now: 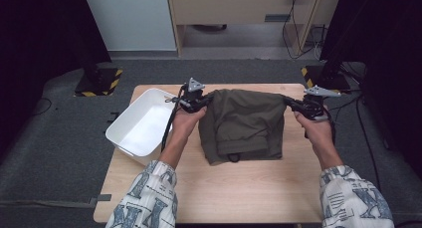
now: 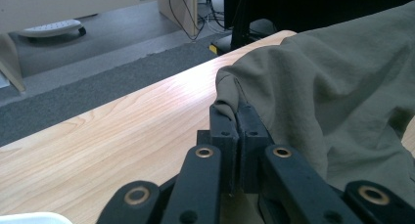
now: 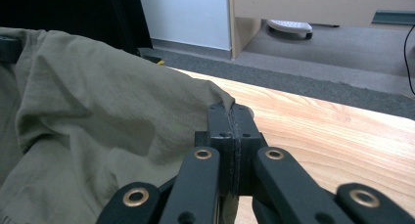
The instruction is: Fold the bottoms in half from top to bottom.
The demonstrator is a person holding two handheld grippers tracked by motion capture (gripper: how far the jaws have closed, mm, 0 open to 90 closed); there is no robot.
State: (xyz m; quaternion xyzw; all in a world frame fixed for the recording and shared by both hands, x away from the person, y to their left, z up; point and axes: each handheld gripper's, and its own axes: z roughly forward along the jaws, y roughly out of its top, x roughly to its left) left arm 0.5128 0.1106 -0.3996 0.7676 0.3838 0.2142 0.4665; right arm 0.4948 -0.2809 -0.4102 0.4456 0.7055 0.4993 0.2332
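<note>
You've got no readable text, labels or nos. here. Sleeves carry a letter-like print, too blurred to read. Yellow-black hazard stripes mark the stand bases far left & right.

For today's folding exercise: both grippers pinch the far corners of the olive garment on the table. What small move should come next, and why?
Probably draw both corners toward the near hem to fold it in half. The left gripper and right gripper are each shut on a far corner of the olive garment, its far edge taut between them, the rest lying on the wooden table.
</note>
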